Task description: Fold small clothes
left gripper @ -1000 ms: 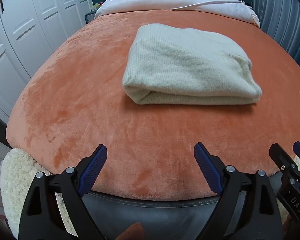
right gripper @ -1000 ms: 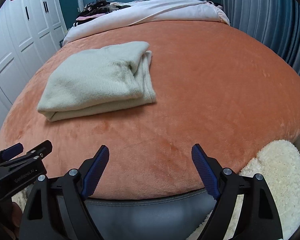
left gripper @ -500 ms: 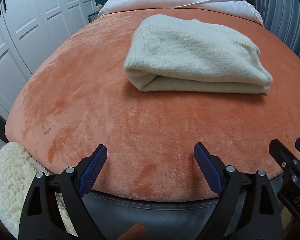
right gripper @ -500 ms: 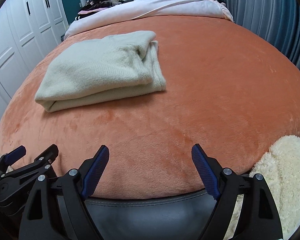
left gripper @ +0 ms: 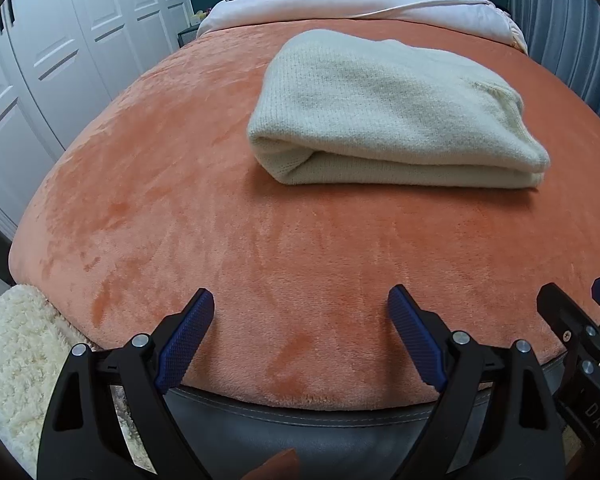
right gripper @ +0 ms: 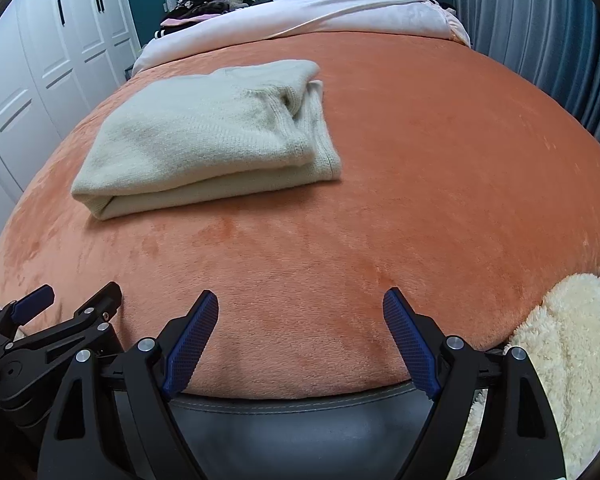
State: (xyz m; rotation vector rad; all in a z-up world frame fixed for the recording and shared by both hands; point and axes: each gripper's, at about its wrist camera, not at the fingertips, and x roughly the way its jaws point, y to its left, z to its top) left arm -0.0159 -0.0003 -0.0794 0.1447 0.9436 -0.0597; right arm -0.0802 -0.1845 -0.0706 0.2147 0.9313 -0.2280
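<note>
Two hand-held grippers, left (left gripper: 300, 336) and right (right gripper: 300, 336), jaws apart, empty, at near edge of bed (left gripper: 148, 184). Cream sweater (left gripper: 384, 112) lies folded mid-bed, well apart from both. Judgement: fold looks done; keep clear, or only square ribbed hem (right gripper: 320, 136) with light pinch.

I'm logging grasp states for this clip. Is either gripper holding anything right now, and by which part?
Nothing is held. The left gripper and right gripper are both open over the orange blanket, apart from the folded cream sweater.

Folded sweater (left gripper: 392, 108) (cream) on orange blanket (left gripper: 220, 240)
</note>
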